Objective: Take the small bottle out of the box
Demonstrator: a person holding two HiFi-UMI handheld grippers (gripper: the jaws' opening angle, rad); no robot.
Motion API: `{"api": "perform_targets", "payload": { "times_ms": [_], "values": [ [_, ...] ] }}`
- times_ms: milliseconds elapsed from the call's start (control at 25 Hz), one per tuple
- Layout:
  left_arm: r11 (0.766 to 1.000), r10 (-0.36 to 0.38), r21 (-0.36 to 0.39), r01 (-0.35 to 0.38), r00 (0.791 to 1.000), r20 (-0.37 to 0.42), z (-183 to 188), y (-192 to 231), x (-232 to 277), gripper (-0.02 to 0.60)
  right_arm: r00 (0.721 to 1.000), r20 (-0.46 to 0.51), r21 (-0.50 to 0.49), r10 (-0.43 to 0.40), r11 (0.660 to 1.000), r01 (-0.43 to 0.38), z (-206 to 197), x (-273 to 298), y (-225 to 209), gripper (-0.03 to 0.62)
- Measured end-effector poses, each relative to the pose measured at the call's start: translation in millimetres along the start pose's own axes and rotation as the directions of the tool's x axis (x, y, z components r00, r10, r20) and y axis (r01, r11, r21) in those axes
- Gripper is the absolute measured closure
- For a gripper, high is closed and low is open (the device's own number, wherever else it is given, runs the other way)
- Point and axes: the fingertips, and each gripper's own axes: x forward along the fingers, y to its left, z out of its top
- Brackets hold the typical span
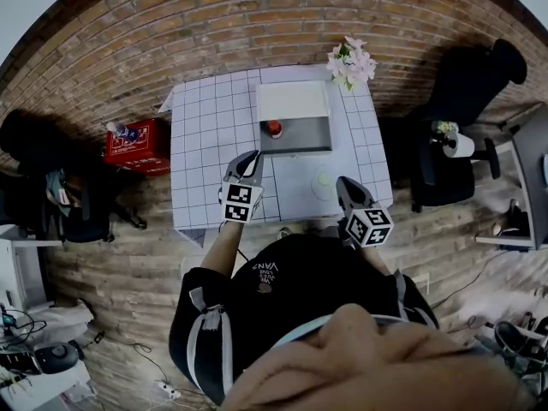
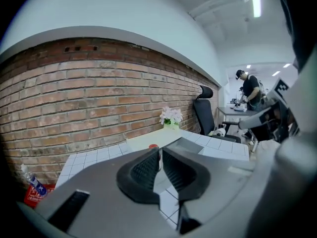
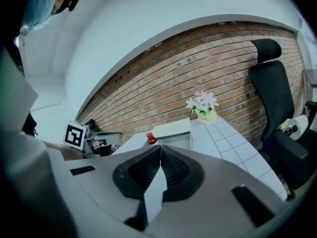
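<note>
While the small bottle (image 1: 274,129) stands upright with its red cap on in the far left corner of the box (image 1: 300,137), both pairs of tongs sit well short of the box, over the near part of the table (image 1: 201,127). The left tongs (image 1: 251,161) are closed, jaw against jaw with nothing between them. They point toward the box's near left corner from just in front of it. In the left gripper view the bottle's cap shows just past the closed tips, apart from them. The right tongs (image 1: 344,185) are likewise closed and empty. They lie further from the box than the left pair, off past its near right corner, so the bottle is away to their front and left. In the right gripper view it shows beyond the tips and slightly left of them.

The box's white lid (image 1: 293,99) lies open on the side away from the person, toward the brick wall (image 1: 214,24). A small pot of pale flowers (image 1: 351,62) stands beyond the box's far right corner. A small pale round thing (image 1: 323,182), too blurred to name, lies on the table between the box and the right tongs. A red crate (image 1: 137,144) sits on the floor, well left of the box
</note>
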Motion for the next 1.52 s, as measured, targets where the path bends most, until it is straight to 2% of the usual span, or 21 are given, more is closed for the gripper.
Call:
{"api": "perform_targets", "payload": {
  "times_ms": [120, 360, 560, 800, 1080, 1360, 1520],
  "values": [
    [0.998, -0.041, 0.045, 0.042, 0.999, -0.021, 3, 0, 25, 0.559, 0.999, 0.008, 0.016, -0.04, 0.999, 0.04, -3, -7, -3, 0.591],
    [0.992, -0.08, 0.092, 0.088, 0.993, -0.091, -4, -1, 69, 0.464, 0.997, 0.013, 0.031, -0.081, 0.996, 0.081, -6, -14, -12, 0.591],
    [0.993, -0.072, 0.077, 0.086, 0.982, -0.172, -20, 0, 96, 0.371, 0.996, 0.019, 0.035, -0.088, 0.996, 0.088, 1, -15, -26, 0.591],
    [0.995, -0.058, 0.06, 0.076, 0.963, -0.262, -36, 1, 113, 0.328, 0.997, 0.014, 0.043, -0.078, 0.996, 0.077, 7, -11, -40, 0.591],
    [0.997, -0.028, 0.061, 0.053, 0.933, -0.36, -49, 7, 131, 0.31, 0.998, 0.006, 0.05, -0.066, 0.997, 0.065, 15, -5, -61, 0.591],
    [0.995, -0.012, 0.081, 0.054, 0.894, -0.449, -55, 7, 148, 0.31, 0.998, 0.006, 0.056, -0.058, 0.997, 0.058, 24, -3, -87, 0.591],
    [0.996, -0.007, 0.077, 0.055, 0.858, -0.514, -66, 9, 157, 0.31, 0.999, 0.008, 0.057, -0.048, 0.997, 0.047, 30, 1, -100, 0.591]
  ]
}}
